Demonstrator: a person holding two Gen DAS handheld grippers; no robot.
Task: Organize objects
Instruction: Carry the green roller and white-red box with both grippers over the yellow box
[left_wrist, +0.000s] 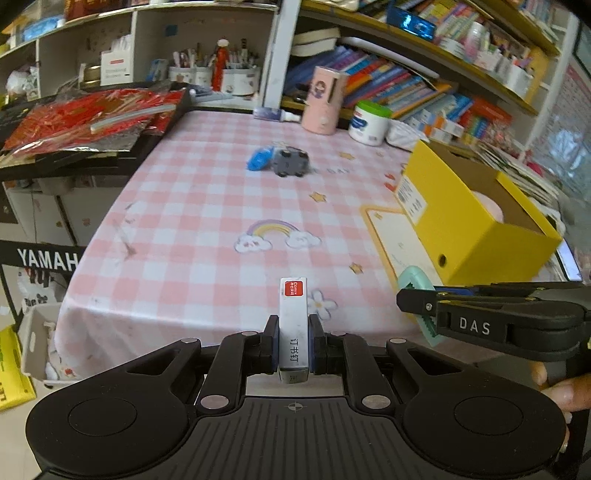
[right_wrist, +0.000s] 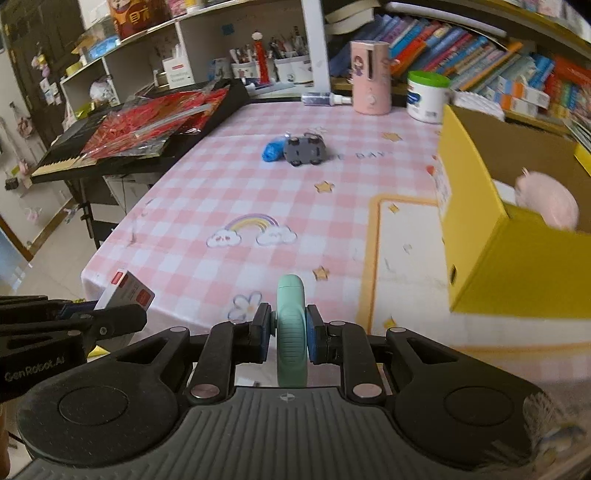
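Observation:
My left gripper (left_wrist: 293, 334) is shut on a small white staple box (left_wrist: 293, 325) with a red label, held above the near edge of the pink checked table (left_wrist: 207, 221). The same staple box (right_wrist: 125, 291) shows at the lower left of the right wrist view. My right gripper (right_wrist: 289, 328) is shut on a mint-green round tape dispenser (right_wrist: 291, 332); that tape dispenser (left_wrist: 415, 284) sits just right of my left gripper. An open yellow box (left_wrist: 476, 225) with a pink soft thing (right_wrist: 546, 203) inside stands on the right. A grey toy car (left_wrist: 291, 160) and a blue object (left_wrist: 260, 158) lie mid-table.
A pink canister (left_wrist: 323, 99) and a white tub with a green lid (left_wrist: 369, 122) stand at the far edge. Red packets lie on a keyboard (right_wrist: 110, 140) at the left. Bookshelves (left_wrist: 424, 85) fill the back and right. A person's hand (left_wrist: 557, 387) holds the right gripper.

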